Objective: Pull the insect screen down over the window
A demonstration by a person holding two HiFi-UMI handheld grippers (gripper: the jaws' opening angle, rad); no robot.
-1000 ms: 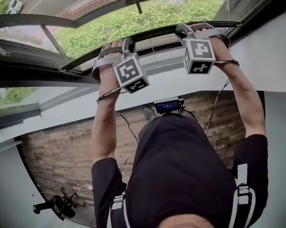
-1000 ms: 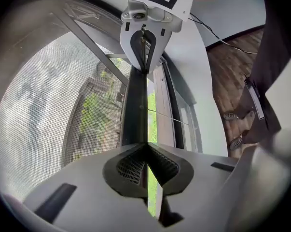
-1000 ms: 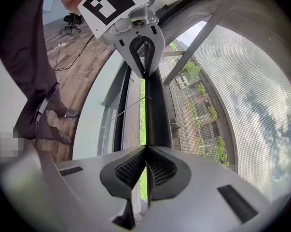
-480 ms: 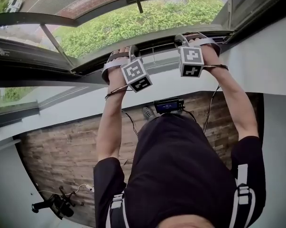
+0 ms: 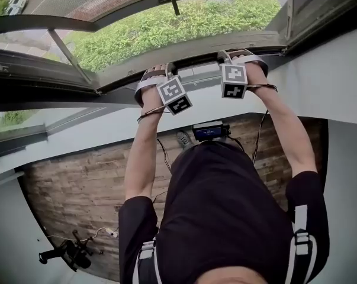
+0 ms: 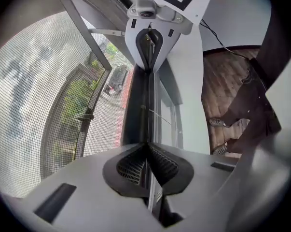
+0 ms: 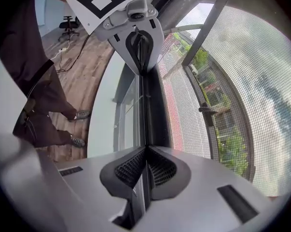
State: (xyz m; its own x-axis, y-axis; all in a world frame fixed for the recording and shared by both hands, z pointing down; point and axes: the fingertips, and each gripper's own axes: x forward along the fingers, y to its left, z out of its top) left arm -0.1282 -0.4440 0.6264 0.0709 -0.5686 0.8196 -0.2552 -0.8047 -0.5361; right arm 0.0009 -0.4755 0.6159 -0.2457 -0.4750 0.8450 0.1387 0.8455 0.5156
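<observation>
The insect screen [image 5: 166, 22] is a grey mesh stretched over the window, with a grey pull bar [image 5: 196, 51] along its lower edge. Both grippers hold that bar side by side. My left gripper [image 5: 157, 71] is shut on the bar's thin fin [image 6: 146, 105], its pads [image 6: 131, 166] pressed together on it. My right gripper [image 5: 237, 54] is shut on the same fin [image 7: 145, 100] further right. The left gripper view shows the mesh [image 6: 34, 110] to the left and the right gripper [image 6: 150, 37] ahead. The right gripper view shows the left gripper [image 7: 138, 37] ahead.
A white sill and wall [image 5: 320, 81] run below the window. An opened window sash [image 5: 42, 78] juts out at the left. Wooden floor [image 5: 71, 188] lies below, with an office chair [image 5: 68, 254] and cables [image 5: 160, 152]. The person's feet [image 6: 222, 134] stand close to the wall.
Both grippers have moved down and away from my head, drawing the pull bar and screen lower toward the sill. Both stay clamped on the bar.
</observation>
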